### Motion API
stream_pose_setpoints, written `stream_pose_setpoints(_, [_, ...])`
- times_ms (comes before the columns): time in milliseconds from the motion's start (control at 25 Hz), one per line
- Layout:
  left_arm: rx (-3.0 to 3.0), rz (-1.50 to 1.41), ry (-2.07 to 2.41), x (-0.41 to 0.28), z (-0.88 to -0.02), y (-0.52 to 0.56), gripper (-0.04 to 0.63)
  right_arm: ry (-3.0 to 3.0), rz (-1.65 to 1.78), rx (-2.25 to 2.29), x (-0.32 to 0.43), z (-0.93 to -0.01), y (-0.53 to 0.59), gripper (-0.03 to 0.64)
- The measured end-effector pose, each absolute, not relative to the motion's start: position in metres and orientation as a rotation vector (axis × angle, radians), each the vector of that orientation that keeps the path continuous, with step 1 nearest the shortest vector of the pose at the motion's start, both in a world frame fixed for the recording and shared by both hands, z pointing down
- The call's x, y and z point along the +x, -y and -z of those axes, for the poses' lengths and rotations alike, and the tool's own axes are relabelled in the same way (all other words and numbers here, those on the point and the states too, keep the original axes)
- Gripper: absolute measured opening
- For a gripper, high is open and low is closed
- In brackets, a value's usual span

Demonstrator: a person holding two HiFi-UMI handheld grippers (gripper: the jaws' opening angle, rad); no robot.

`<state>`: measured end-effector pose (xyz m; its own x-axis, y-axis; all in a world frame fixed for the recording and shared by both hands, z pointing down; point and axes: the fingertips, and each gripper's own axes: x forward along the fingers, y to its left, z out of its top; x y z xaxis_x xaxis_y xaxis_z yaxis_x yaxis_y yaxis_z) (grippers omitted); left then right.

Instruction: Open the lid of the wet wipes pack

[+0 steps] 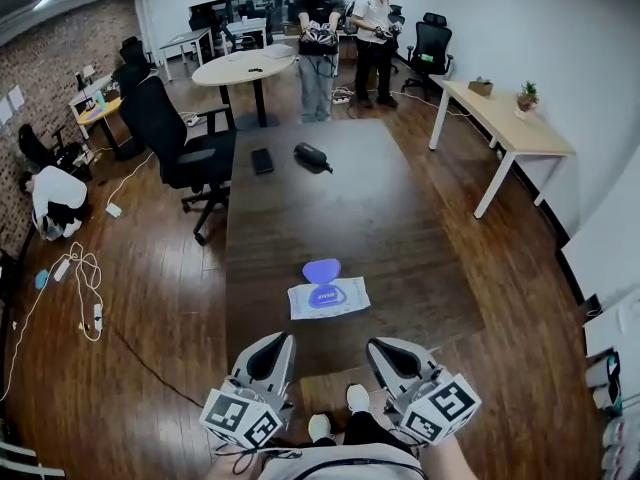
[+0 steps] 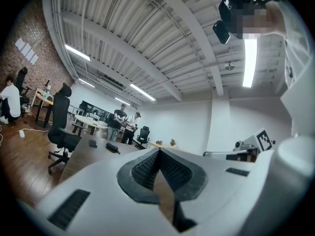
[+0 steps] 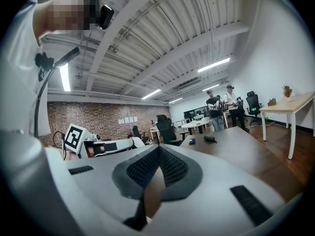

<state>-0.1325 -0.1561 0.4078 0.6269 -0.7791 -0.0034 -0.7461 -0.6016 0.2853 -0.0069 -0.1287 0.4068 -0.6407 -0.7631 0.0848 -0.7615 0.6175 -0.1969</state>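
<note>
My left gripper [image 1: 278,343] and right gripper [image 1: 380,348] sit side by side at the bottom of the head view, at the near edge of the table [image 1: 400,238]. Both point up the frame. In each gripper view the ribbed pads meet at their tips, so both pairs of jaws are pressed together with nothing pinched between them.

The wet wipes pack [image 1: 345,298] lies flat on the table just above centre of the head view. It is straight ahead of me, up the frame from both grippers and well apart from them. It sits about midway between them, so neither hand is clearly nearer. Its long axis runs left to right across the frame, crosswise to the way my jaws point.

The blue lid [image 1: 321,269] shows at the pack's far edge, above the blue opening. I judge it already flipped open and hinged away from me. From this height I cannot be sure whether it lies fully back or stands half raised. Neither gripper view shows the pack, because my own jaws fill the lower frame.
</note>
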Motion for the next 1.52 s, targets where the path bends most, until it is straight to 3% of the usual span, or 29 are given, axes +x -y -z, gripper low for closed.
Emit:
stream_pose_setpoints(680, [2.634,0.184,1.26,-0.089,-0.383,0.094,0.002,-2.771,0.268,-1.21,0.033,-0.359,0.055,0.008])
stream_pose_setpoints(1160, [2.591,0.139,1.297,0.001,-0.404,-0.071,0.002,-2.837,0.309,-1.126,0.103,-0.393,-0.095,0.008])
stream_pose_setpoints(1520, [2.588,0.144,1.383,0.012,-0.389,-0.168,0.002,-2.824,0.259,-1.052,0.123,-0.377,-0.179,0.008])
